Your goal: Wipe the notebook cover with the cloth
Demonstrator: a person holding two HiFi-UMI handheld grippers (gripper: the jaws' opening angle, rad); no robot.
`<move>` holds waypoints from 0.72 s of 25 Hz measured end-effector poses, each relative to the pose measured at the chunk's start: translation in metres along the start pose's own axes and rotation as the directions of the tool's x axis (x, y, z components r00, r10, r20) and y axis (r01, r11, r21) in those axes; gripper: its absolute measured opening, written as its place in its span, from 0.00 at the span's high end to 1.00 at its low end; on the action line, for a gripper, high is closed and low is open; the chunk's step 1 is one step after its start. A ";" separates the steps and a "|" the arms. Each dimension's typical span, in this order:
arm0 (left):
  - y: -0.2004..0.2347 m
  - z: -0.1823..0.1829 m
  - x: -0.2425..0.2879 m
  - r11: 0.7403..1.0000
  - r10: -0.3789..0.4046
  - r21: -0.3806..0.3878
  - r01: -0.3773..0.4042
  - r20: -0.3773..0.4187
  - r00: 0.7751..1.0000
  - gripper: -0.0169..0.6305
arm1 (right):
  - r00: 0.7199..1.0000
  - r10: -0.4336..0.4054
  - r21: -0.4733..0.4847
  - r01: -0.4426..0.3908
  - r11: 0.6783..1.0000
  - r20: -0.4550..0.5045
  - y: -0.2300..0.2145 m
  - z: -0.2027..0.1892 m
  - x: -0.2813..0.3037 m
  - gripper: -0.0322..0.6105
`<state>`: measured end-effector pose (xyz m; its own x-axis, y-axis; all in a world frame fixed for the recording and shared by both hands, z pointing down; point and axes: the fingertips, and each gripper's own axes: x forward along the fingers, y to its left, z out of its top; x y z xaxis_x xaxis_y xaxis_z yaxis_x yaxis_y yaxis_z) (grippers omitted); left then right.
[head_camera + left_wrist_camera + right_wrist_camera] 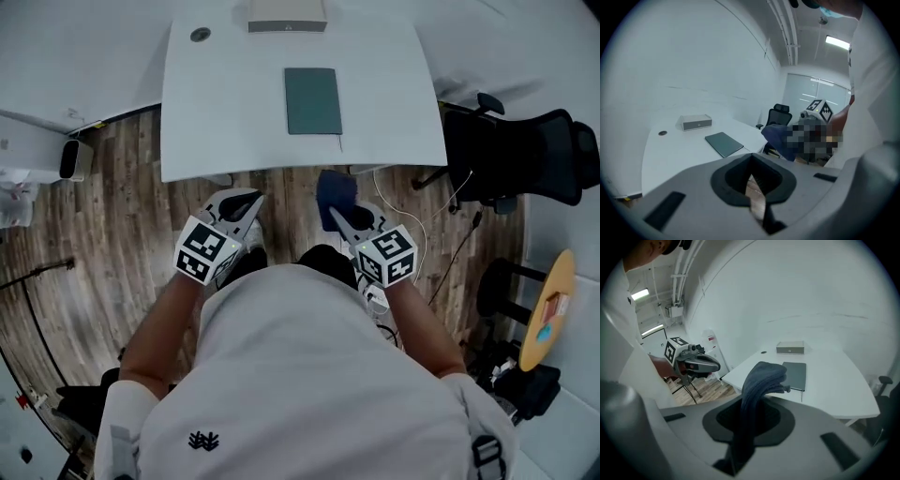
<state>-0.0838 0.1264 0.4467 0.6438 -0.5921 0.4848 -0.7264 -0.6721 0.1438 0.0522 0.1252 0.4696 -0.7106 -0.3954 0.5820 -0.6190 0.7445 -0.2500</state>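
Observation:
A dark green notebook (313,100) lies closed on the white table (216,112), far from both grippers. It also shows in the left gripper view as notebook (723,143) and in the right gripper view as notebook (796,375). My right gripper (339,221) hangs over the wooden floor in front of the table edge, shut on a dark blue cloth (336,193). The cloth (759,380) stands bunched up out of the jaws of the right gripper (751,416). My left gripper (240,210) hangs beside it, shut and holding nothing. The left gripper (754,183) shows only floor through a thin slit.
A grey box (287,16) and a round black grommet (200,35) sit at the table's far side. A black office chair (520,155) stands to the right, and a round wooden stool (548,309) lower right. White cables (422,234) trail over the floor.

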 end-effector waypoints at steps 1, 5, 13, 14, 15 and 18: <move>0.010 -0.001 0.005 1.000 -0.016 0.010 0.016 -0.010 1.000 0.96 | 1.000 -0.020 0.014 0.020 1.000 0.003 -0.003 0.004 0.005 0.89; 0.045 -0.008 0.029 0.999 -0.053 0.008 0.053 -0.037 0.998 0.97 | 0.998 -0.064 0.061 0.065 0.996 -0.011 -0.012 0.015 0.028 0.89; 0.082 -0.013 0.100 0.995 -0.064 0.068 0.074 -0.142 0.988 0.96 | 0.999 -0.041 0.097 0.044 0.994 -0.031 -0.053 0.030 0.073 0.89; 0.086 -0.014 0.109 0.995 -0.059 0.076 0.072 -0.162 0.985 0.96 | 0.999 -0.032 0.109 0.035 0.993 -0.031 -0.060 0.032 0.079 0.89; 0.089 -0.015 0.117 0.994 -0.055 0.086 0.072 -0.182 0.982 0.96 | 0.999 -0.023 0.121 0.026 0.992 -0.030 -0.066 0.034 0.084 0.89; 0.099 -0.012 0.139 0.990 -0.052 0.120 0.080 -0.224 0.973 0.96 | 1.000 0.006 0.147 -0.002 0.989 -0.025 -0.082 0.044 0.103 0.89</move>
<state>-0.0692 -0.0172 0.5388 0.6102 -0.4420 0.6575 -0.6383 -0.7659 0.0774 0.0151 -0.0006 0.5165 -0.7059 -0.3775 0.5994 -0.6599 0.6580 -0.3627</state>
